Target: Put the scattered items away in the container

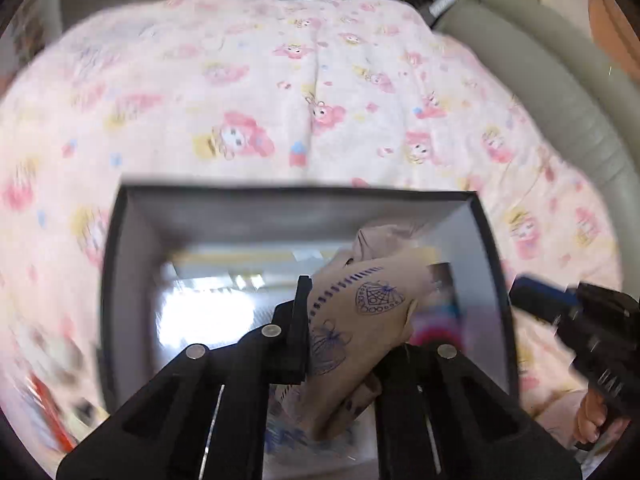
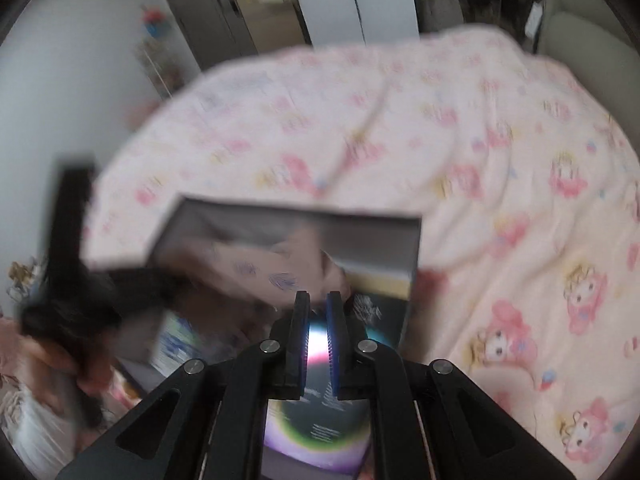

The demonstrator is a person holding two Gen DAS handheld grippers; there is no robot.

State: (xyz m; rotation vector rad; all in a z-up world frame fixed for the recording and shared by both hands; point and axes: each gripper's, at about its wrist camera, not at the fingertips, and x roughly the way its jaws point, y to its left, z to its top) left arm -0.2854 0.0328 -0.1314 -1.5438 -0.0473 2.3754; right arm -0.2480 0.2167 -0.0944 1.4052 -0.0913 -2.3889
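Pink cartoon quilt (image 1: 280, 92): it covers the whole bed under my work, printed with pink and yellow characters.
Red-edged item (image 1: 48, 412): far left in my left view, blurred, lying on the quilt outside the box; I cannot tell what it is.
Black box (image 1: 116, 280): open-topped, grey inside walls, sitting on the quilt right below both my tools.
Box floor: glossy packets already lie flat in there, 1 glaring white in my left view.
My left gripper (image 1: 344, 320): pointing steeply down into the box, with its 2 fingers pinched on the beige cloth.
Beige cloth (image 1: 372, 304): printed with blue bows and a blue heart, bunched between my left fingers, its far end draped into the right part of the box.
My right gripper (image 2: 318, 300): over the near right corner of the box, its black and blue pads close together with only a slim gap; nothing sits between the tips.
Dark card with rainbow ring (image 2: 320, 432): glossy, lying directly under my right gripper's fingers; whether it touches them I cannot tell.
My hands: 1 shows at the right edge of my left view, gripping the other tool's handle.
Grey padded headboard (image 1: 552, 80): far right, beyond the quilt.
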